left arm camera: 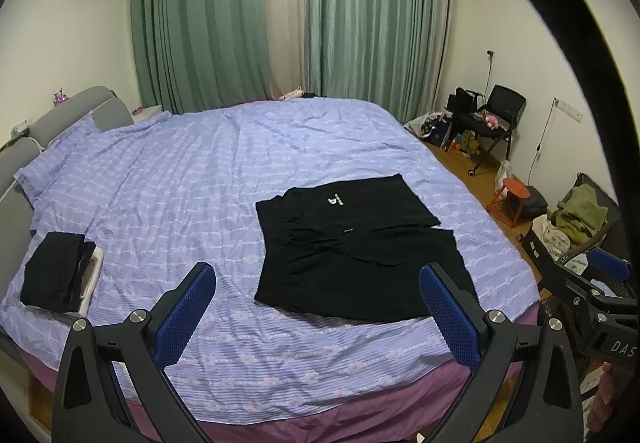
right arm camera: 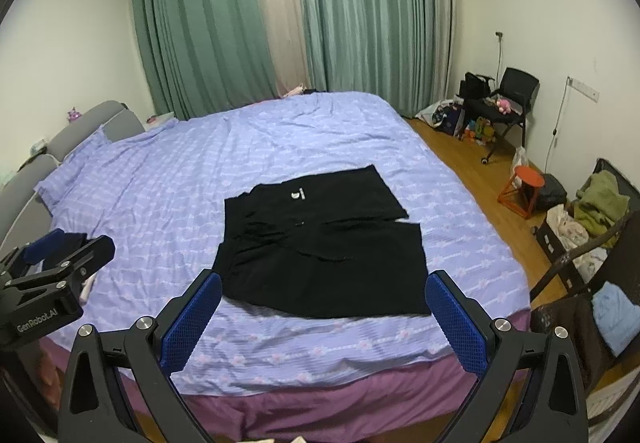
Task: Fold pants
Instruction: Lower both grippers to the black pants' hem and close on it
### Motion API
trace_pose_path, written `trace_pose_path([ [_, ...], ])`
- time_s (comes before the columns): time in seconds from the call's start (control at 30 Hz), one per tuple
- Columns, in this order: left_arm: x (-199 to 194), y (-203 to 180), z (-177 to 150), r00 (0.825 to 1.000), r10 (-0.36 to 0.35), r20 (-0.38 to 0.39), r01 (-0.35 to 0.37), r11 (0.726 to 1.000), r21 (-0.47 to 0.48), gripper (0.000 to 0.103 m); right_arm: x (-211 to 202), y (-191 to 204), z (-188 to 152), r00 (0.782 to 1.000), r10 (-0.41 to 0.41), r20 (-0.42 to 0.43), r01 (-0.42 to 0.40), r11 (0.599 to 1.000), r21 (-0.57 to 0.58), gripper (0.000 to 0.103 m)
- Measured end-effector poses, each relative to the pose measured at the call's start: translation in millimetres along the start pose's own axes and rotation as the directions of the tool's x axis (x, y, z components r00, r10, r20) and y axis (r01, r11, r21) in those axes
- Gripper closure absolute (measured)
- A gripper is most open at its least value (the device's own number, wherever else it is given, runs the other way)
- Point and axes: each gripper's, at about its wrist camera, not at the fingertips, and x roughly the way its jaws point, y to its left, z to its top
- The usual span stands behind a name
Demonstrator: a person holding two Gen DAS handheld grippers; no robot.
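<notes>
The left gripper (left arm camera: pixel 318 307) is wide open and holds nothing; its blue pads (left arm camera: pixel 186 313) stand far apart, above the near edge of the bed (left arm camera: pixel 168 179). The right gripper (right arm camera: pixel 324 317) is wide open and empty too, at the same edge of the bed. On the body of the left gripper, seen from the right wrist view, is written "GenRobot.AI". On the body of the right gripper, seen from the left wrist view, the letters "DAS" can be read before the picture ends.

Just beyond both grippers the black pants (left arm camera: pixel 356 247) lie flat on the purple striped bed cover, touching neither gripper. They look short. The waist is at the left, the two legs point to the right, so the long axis goes across the view. The far leg lies a little apart from the near one. A small white logo (left arm camera: pixel 334 199) is on the far leg; I cannot read it.

At the left side of the bed a stack (left arm camera: pixel 60 277) of folded dark clothes lies, well apart from the pants.
</notes>
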Motion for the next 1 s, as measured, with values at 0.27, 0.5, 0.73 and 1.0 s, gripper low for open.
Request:
trace_pose_path([
  [0.27,38,15,-14,0.998,0.009,-0.066,-0.012,0.999,-0.051,0.0,34,10,-14,0.998,0.009,-0.061,-0.009,1.0,-0.001,0.0],
  [0.5,89,15,-28,0.992,0.057,-0.115,-0.066,0.995,-0.074,0.0,100,-6,-27,0.983,0.098,-0.153,-0.092,0.995,0.046,0.0],
  [0.73,177,24,-52,0.975,0.081,-0.209,-0.092,0.995,-0.043,0.0,183,-18,-54,0.969,0.081,-0.234,-0.056,0.992,0.112,0.0],
  [1.0,290,38,-104,0.935,0.045,-0.352,-0.082,0.993,-0.089,0.002,288,-35,-106,0.946,0.037,-0.321,0.062,0.955,0.291,0.005],
])
